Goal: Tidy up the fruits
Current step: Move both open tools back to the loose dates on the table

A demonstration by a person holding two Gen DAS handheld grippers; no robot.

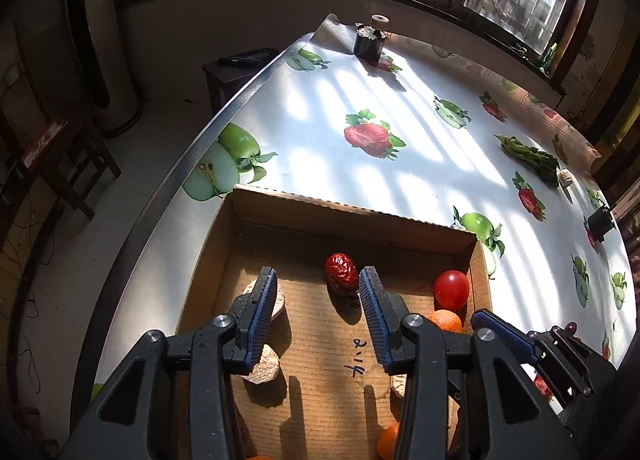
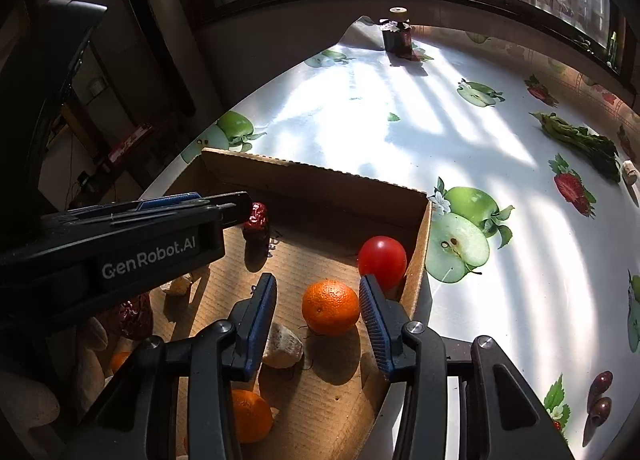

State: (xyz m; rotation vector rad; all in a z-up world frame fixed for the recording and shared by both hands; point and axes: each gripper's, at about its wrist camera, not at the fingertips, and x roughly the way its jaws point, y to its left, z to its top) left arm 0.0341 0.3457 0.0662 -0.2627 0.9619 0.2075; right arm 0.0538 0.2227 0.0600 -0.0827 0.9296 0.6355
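Tablecloth point(image 1: 320, 99) with printed apples and strawberries lies under my cardboard box point(image 1: 400, 219), which holds the fruit. Left gripper point(image 2: 240, 203) reads "GenRobot.AI" on its side — jaws parted, a red date point(image 1: 341, 272) lying loose between the tips. Right gripper point(image 2: 318, 300) stands parted around an orange point(image 2: 330, 307) — pads not touching. A red tomato point(image 2: 382, 260) sits in the corner.

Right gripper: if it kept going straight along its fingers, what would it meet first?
Most likely the orange, which sits between the open fingers of the right gripper on the floor of the cardboard box. The red tomato lies beyond; exact depth is unclear.
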